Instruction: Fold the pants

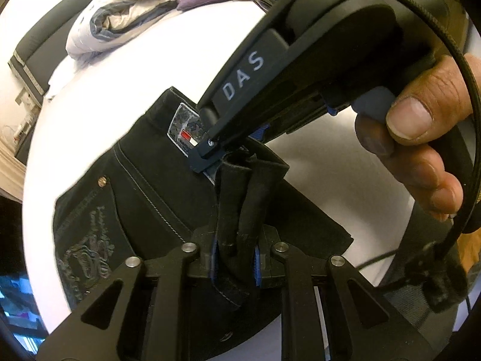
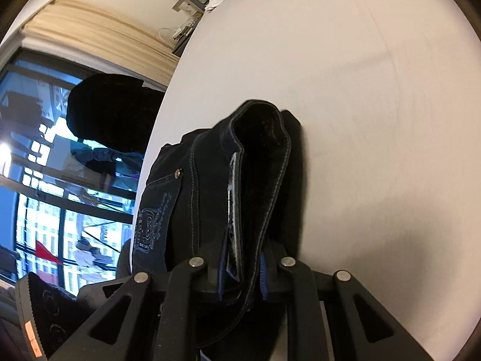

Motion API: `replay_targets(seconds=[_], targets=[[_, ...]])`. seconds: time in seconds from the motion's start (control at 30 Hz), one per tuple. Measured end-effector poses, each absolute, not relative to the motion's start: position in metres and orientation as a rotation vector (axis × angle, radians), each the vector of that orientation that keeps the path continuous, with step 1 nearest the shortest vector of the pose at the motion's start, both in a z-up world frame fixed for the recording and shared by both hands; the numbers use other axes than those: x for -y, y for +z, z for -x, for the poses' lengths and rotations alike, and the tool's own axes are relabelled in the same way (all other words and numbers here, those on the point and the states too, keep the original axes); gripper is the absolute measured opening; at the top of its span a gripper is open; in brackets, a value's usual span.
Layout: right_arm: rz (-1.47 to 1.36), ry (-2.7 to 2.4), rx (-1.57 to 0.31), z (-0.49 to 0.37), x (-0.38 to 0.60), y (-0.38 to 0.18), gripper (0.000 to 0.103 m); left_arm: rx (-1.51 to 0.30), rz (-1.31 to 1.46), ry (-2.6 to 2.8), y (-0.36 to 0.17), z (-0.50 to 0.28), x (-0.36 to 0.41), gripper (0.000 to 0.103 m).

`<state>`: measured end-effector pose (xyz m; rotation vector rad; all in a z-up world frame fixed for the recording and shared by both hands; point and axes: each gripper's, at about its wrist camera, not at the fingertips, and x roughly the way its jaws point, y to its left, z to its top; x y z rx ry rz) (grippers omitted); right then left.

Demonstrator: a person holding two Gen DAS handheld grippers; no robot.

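Both grippers clamped on the black pants over a white table.

The left gripper [image 1: 236, 258] has its jaws closed on a bunched, upright fold of the pants [image 1: 144, 192], the cloth rising straight out from between the blue pads while the rest of the garment spreads away to the left on the table [image 1: 324, 162], back pocket embroidery and a rivet facing up. In the left wrist view the right gripper [image 1: 207, 158] reaches in from the upper right, held by the right hand [image 1: 421, 138], its tip pressed at the waistband beside the brand patch [image 1: 186, 126]. From its own camera the right gripper [image 2: 240, 273] is closed on the waistband edge (the patch is seen edge-on there), the band standing up in a loop just ahead of the jaws. A folded duvet [image 1: 120, 21] lies well apart at the far side.
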<state>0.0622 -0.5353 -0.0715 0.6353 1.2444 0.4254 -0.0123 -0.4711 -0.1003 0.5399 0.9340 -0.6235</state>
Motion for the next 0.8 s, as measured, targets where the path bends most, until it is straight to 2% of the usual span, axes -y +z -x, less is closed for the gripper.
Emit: replay_targets(seconds=[0.13,0.17,0.2,0.23,0.27,0.3,0.33,0.37,0.57,0.7,0.73,0.8], targets=[[-0.695,0.442,-1.228,-0.06,0.539,-0.082,0.02,-0.947,-0.484,-0.649,-0.102,0.009,0.462,0.028],[-0.716,0.451,-1.216,-0.058,0.54,-0.081,0.025,-0.956,-0.465,-0.664,-0.099,0.008,0.458,0.032],[-0.728,0.449,-1.206,-0.056,0.541,-0.08,0.027,-0.972,-0.439,-0.687,-0.096,0.007,0.452,0.043],[-0.735,0.439,-1.194,-0.054,0.543,-0.078,0.034,-0.993,-0.4,-0.723,-0.088,0.008,0.444,0.049],[-0.74,0.416,-1.177,-0.048,0.546,-0.073,0.042,-1.006,-0.334,-0.769,-0.079,0.01,0.43,0.061],[-0.745,0.4,-1.163,-0.045,0.548,-0.071,0.047,-0.999,-0.297,-0.785,-0.071,0.012,0.419,0.069],[-0.743,0.362,-1.145,-0.038,0.553,-0.066,0.056,-0.968,-0.266,-0.785,-0.06,0.015,0.399,0.072],[-0.741,0.309,-1.12,-0.03,0.558,-0.06,0.059,-0.942,-0.252,-0.771,-0.054,0.015,0.384,0.074],[-0.789,0.499,-0.943,0.001,0.531,-0.018,0.057,-0.915,-0.04,-0.654,-0.048,-0.028,0.296,0.074],[-0.757,0.521,-1.045,-0.002,0.495,-0.04,0.055,-0.958,0.029,-0.642,-0.073,-0.043,0.274,0.074],[-0.769,0.505,-1.073,-0.003,0.493,-0.05,0.052,-0.97,0.036,-0.643,-0.081,-0.044,0.272,0.074],[-0.775,0.435,-1.135,-0.002,0.495,-0.073,0.034,-0.974,0.037,-0.644,-0.093,-0.047,0.265,0.073]])
